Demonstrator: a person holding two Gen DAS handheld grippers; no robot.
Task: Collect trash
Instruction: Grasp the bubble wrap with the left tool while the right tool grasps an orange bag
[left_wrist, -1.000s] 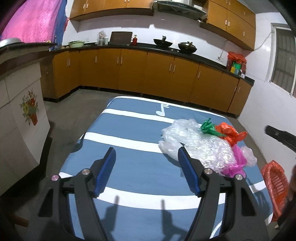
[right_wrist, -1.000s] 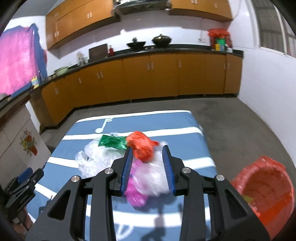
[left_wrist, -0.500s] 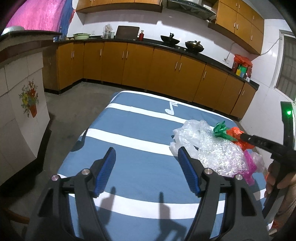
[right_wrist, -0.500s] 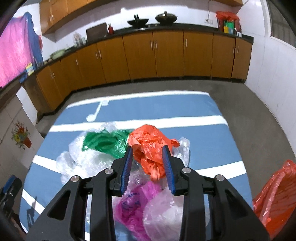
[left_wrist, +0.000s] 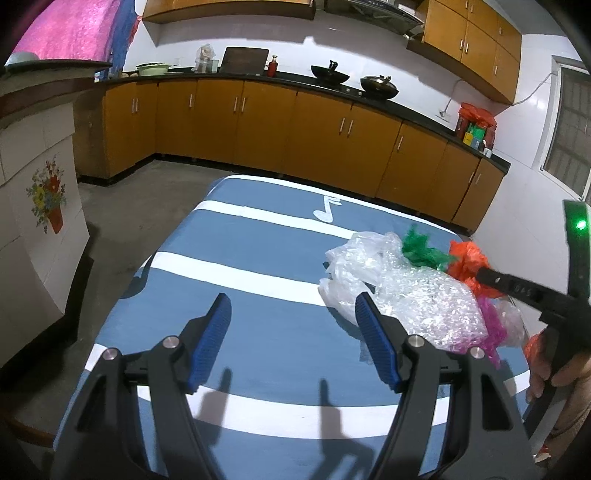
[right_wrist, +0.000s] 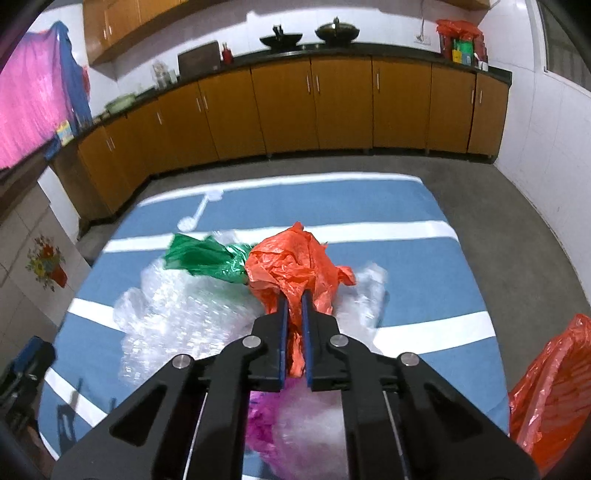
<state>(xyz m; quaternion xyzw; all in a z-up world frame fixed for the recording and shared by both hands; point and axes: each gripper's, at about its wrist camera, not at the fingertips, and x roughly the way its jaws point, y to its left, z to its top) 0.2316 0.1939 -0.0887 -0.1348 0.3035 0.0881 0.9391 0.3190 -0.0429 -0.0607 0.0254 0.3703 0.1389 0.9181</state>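
A heap of plastic trash lies on the blue striped table: clear bubble wrap, a green bag, an orange plastic bag and a pink bag. My right gripper is over the heap, its jaws closing tight on the orange bag, which is pinched between the blue pads. The left wrist view shows that gripper reaching in from the right onto the orange bag. My left gripper hovers open and holds nothing, with the bubble wrap just right of its right finger.
A red basket lined with an orange bag stands on the floor off the table's right corner. Wooden kitchen cabinets run along the far walls. A tiled counter with a flower picture stands to the left. A hand holds the right gripper.
The right gripper came down onto the heap and its jaws closed on the orange bag. The left gripper stayed open and hardly moved.
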